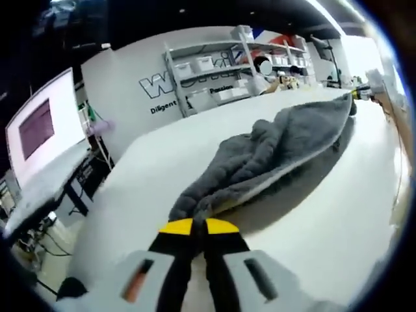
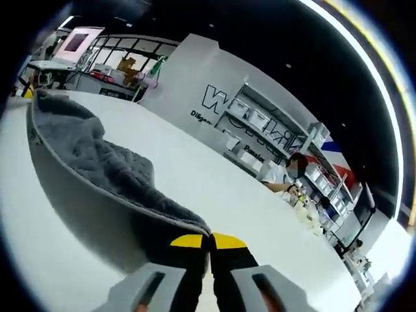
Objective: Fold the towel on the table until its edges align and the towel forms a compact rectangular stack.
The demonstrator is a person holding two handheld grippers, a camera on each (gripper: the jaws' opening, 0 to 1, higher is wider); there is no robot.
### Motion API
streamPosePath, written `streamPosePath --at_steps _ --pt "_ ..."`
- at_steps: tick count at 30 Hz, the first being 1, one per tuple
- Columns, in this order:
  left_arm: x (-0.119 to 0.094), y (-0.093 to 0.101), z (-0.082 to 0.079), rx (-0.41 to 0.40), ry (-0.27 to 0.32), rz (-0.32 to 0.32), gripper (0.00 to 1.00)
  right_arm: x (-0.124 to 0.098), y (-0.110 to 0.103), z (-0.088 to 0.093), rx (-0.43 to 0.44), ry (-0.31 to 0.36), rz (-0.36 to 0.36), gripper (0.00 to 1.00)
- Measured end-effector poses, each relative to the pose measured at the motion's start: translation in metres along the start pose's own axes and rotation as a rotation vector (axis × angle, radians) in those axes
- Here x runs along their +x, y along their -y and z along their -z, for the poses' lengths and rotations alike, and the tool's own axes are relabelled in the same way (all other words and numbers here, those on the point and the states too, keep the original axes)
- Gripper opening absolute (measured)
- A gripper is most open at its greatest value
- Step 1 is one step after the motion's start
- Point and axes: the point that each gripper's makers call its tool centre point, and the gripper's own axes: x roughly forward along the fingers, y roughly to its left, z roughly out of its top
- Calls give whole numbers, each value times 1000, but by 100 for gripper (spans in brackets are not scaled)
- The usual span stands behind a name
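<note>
Towel (image 1: 273,153) corner hidden inside closed claw (image 1: 198,227).

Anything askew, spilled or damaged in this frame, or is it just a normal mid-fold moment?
Nothing spilled or damaged. The grey towel is bunched and wrinkled rather than flat, stretched between the left claw and right claw, each shut on a corner. It sags above the white table, casting a shadow.

Each gripper, left (image 1: 198,226) and right (image 2: 209,242), has 2 black jaws tipped yellow, rising from pale grey housings; the left housing carries what seems an orange patch.
</note>
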Motion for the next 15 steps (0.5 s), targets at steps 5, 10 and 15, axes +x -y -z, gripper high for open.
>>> streamPosePath --at_steps 5,10,15 --pt "-3 -14 -25 34 44 -32 6 -3 13 -22 -20 40 21 3" --pt "-4 -26 -58 90 82 -53 6 -4 28 -51 -61 75 38 3" --pt "-9 -39 -92 135 133 -81 6 -7 45 -76 -76 114 63 3"
